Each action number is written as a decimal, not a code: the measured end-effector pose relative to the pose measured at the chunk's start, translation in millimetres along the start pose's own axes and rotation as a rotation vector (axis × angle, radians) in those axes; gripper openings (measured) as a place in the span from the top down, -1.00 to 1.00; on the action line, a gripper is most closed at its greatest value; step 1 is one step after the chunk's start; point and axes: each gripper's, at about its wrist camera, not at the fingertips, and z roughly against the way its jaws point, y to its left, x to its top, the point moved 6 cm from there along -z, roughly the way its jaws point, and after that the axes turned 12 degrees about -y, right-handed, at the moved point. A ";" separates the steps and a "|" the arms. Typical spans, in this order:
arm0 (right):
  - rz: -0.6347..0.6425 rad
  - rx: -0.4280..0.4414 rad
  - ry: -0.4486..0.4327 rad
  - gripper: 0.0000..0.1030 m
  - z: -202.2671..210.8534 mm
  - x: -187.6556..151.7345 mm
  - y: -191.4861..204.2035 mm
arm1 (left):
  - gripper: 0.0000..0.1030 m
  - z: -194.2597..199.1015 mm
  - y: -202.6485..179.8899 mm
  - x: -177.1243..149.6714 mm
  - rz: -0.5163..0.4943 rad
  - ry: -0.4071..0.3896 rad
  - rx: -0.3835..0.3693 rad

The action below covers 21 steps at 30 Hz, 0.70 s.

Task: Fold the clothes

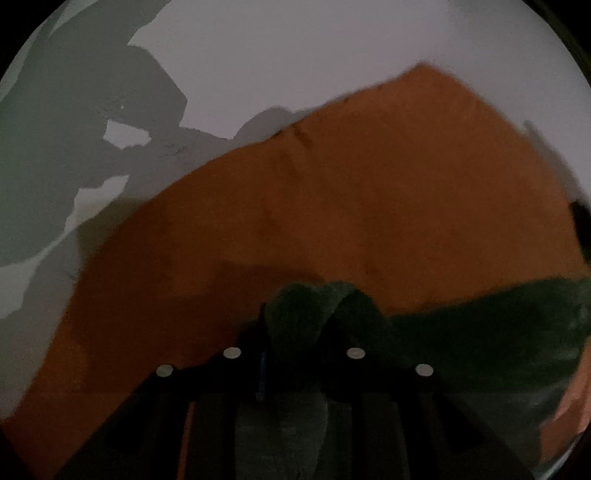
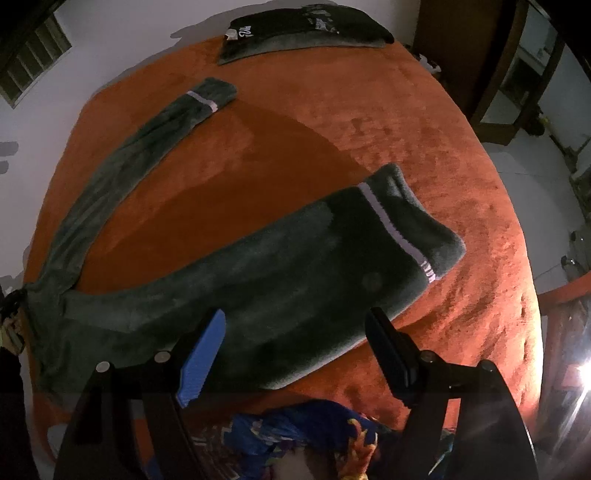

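My left claw point(image 1: 293, 354) is clamped on a fold of the dark green trousers point(image 2: 229, 273), which lie spread across the orange blanket point(image 2: 332, 122). My right claw point(image 2: 295, 354) hangs above them, fingers apart, gripping nothing. Folded black garment point(image 2: 306, 29) at far edge.

Your right gripper point(image 2: 295, 325) carries one blue ribbed finger pad point(image 2: 203, 360) and one black pad point(image 2: 388, 354) on black angular arms fastened with round silver screws, while your left gripper point(image 1: 295, 332) shows black arms bearing four silver screws.
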 end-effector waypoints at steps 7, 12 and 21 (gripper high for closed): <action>0.023 0.023 -0.005 -0.50 -2.3 2.7 17.4 | -0.14 71.2 -0.8 14.1 -0.129 -0.205 0.075; 0.027 0.039 -0.026 -0.50 1.1 4.9 28.4 | -0.41 116.2 -20.4 11.4 -0.246 -0.250 0.044; -0.007 0.094 -0.049 -0.50 16.6 0.3 28.1 | -0.41 179.7 -54.1 -52.5 -0.182 -0.081 -0.157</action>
